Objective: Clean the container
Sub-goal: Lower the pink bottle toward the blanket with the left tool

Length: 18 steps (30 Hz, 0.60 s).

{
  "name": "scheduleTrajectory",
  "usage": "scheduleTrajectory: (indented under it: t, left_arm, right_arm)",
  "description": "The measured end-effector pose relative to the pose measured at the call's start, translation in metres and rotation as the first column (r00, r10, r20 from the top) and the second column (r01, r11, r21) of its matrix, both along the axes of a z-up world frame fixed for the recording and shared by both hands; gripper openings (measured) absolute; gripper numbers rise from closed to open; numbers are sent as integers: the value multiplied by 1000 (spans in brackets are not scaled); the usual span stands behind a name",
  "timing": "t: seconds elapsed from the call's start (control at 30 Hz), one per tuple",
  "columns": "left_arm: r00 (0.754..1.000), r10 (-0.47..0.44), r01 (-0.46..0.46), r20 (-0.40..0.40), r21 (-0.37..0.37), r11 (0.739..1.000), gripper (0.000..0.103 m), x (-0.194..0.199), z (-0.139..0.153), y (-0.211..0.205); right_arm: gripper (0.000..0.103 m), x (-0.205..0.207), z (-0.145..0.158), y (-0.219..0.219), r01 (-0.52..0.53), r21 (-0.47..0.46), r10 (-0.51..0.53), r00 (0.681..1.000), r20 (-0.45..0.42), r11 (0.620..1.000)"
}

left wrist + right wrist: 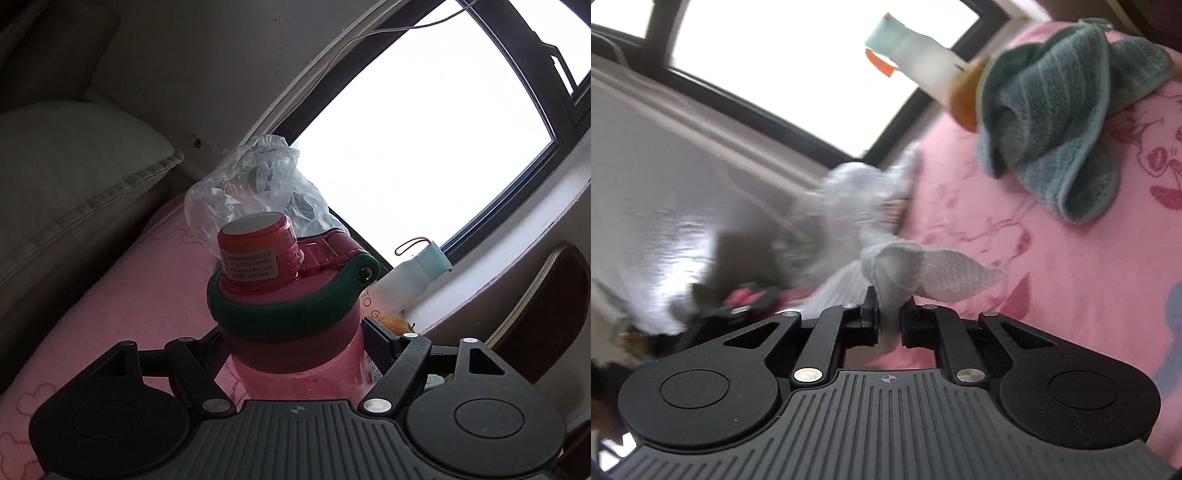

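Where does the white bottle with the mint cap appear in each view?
Left wrist: white bottle at right of centre, leaning by the window sill.
Right wrist: at top centre, behind the green towel.
Shared landmark: the window, bright behind the bottle in both views.

The left gripper point(295, 343) is closed around the pink bottle point(291, 325) just below its lid, holding it upright. The right gripper point(889, 317) pinches a white wipe point(923, 273) between nearly closed jaws.

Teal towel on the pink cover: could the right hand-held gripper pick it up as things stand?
Probably not yet: the right hand-held gripper is shut on a white cloth. The teal towel itself lies uncovered.
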<state>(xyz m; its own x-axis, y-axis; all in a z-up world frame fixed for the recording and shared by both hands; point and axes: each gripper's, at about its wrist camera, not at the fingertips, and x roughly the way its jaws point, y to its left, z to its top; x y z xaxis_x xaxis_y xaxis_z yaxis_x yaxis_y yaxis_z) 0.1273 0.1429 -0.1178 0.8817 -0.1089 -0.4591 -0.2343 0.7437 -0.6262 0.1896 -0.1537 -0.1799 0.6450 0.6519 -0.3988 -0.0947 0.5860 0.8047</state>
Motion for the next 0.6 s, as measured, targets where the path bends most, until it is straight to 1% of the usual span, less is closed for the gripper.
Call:
scheduleTrajectory:
  t: [0.07,0.1,0.17,0.27,0.33,0.4,0.47,0.5,0.53,0.6]
  left_arm:
    - [1000,2,-2,5,11,1000,76,-1,3,-3]
    - [1000,2,-2,8,18,1000,76,-2,4,-3]
    - [1000,2,-2,15,31,1000,76,-5,5,-6]
    - [1000,3,-4,21,44,999,76,-9,6,-9]
    - [1000,2,-4,24,49,999,76,-10,6,-9]
    - [1000,2,-4,28,55,998,76,-10,6,-9]
    - [1000,2,-3,31,61,998,76,-8,6,-9]
    - [999,1,-3,32,63,998,76,-8,6,-9]
    - [999,1,-3,32,63,998,76,-8,6,-9]
    - [999,1,-3,32,62,998,76,-9,7,-10]
  right_arm:
    - [11,8,-5,5,41,-56,-42,999,-22,998]
    - [11,12,-9,7,45,-88,-50,998,-46,995]
    - [11,18,-16,14,8,-144,-20,997,-77,989]
    - [11,9,-12,20,-42,-206,33,998,-46,978]
    - [11,1,-6,24,-98,-271,94,995,-27,958]
    - [11,-9,3,29,-166,-359,178,984,2,918]
    - [11,-21,10,33,-233,-417,269,963,29,879]
    - [11,-26,14,33,-260,-416,306,951,46,871]
    - [11,-30,17,31,-275,-394,324,944,63,877]
    - [11,-29,25,19,-243,-357,289,954,81,902]
